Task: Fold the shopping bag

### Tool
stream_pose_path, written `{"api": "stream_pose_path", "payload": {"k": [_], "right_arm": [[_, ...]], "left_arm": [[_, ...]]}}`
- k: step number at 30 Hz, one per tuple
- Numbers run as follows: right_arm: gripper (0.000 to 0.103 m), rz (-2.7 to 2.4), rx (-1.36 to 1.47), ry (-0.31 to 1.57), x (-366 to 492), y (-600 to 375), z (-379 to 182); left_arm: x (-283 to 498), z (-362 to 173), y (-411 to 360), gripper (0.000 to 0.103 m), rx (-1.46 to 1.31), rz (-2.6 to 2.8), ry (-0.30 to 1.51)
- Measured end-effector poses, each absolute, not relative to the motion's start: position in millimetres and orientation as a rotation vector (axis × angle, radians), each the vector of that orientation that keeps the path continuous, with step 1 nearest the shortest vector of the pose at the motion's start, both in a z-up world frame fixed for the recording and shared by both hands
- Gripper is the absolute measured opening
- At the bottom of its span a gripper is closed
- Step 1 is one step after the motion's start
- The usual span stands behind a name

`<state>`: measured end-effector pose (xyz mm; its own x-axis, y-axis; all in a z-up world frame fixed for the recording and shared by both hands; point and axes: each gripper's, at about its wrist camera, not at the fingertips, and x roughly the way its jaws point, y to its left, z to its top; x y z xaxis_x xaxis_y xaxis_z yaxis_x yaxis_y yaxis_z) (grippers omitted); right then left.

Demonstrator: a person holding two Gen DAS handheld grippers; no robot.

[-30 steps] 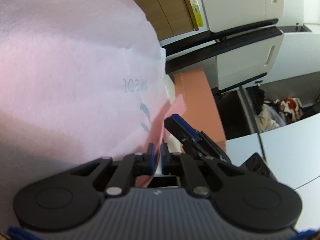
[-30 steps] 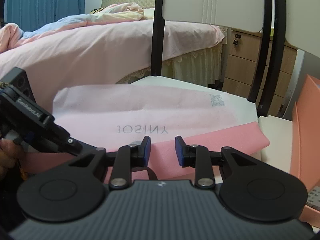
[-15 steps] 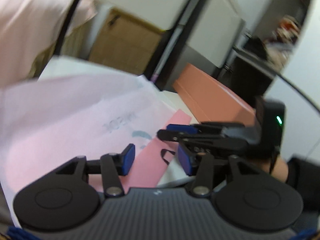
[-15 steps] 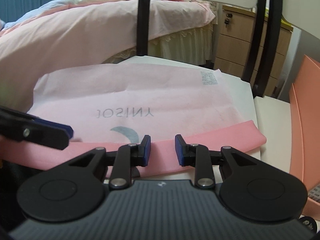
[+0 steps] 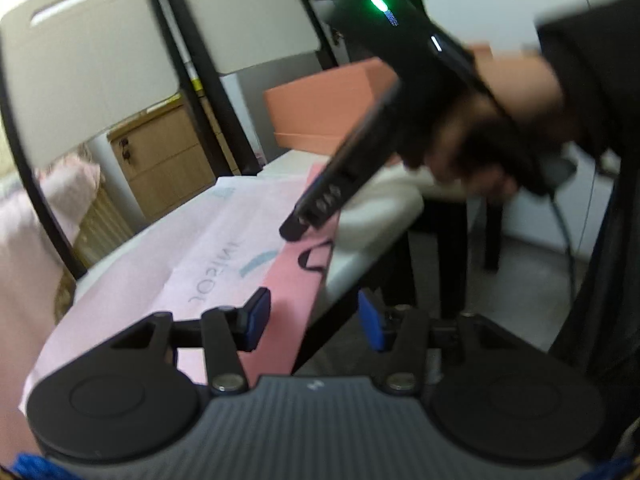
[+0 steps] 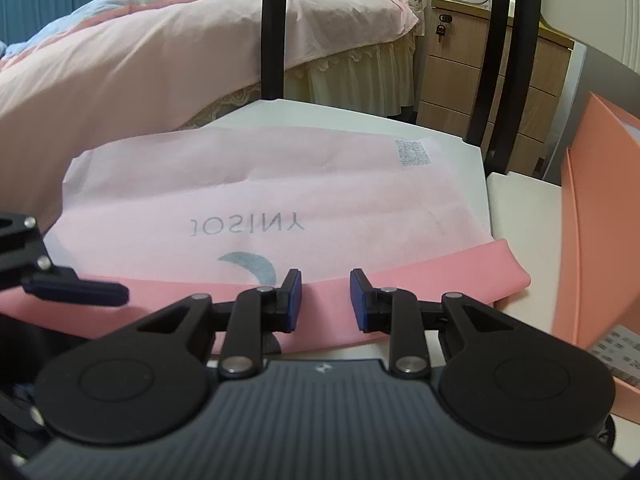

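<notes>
Pale pink shopping bag (image 6: 272,184) spread flat on the white counter (image 6: 520,208), printed lettering uppermost, deeper pink band (image 6: 460,276) along the near edge with a small black loop (image 5: 316,258) at that band's edge, likely a handle. Left hand-held gripper (image 5: 314,320) with jaws just opened, spread and clear of the band, nothing between them. Right hand-held gripper (image 6: 325,300) partly spread over the band, pads apart, nothing pinched; probably hovering to steady the edge for the next fold. Beyond: orange box (image 6: 600,240), black chair frame (image 6: 274,32), bed (image 6: 140,52).
</notes>
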<state>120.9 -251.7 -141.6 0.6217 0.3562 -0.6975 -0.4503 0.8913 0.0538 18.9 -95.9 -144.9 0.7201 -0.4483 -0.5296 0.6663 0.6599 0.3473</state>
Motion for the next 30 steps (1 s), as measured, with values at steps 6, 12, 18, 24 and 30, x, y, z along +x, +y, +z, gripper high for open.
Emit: {"api": "stream_pose_path", "payload": {"k": [6, 12, 18, 24, 30], "right_arm": [[0.029, 0.44, -0.202, 0.768, 111.9, -252.4, -139.1], [0.029, 0.428, -0.181, 0.805, 108.9, -257.9, -137.1], [0.029, 0.424, -0.177, 0.823, 108.3, -259.8, -135.6], [0.029, 0.432, -0.172, 0.828, 105.7, -260.8, -134.3], [0.03, 0.441, -0.158, 0.81, 105.8, -263.7, -132.4]], "left_arm": [[9.5, -161.5, -108.4, 0.051, 0.711, -0.603, 0.385], [6.1, -175.5, -120.4, 0.051, 0.822, -0.563, 0.352], [13.6, -171.3, -119.7, 0.032, 0.781, -0.54, 0.362], [21.0, -159.9, -112.0, 0.026, 0.691, -0.561, 0.393], [36.4, -144.8, -98.4, 0.024, 0.512, -0.567, 0.465]]}}
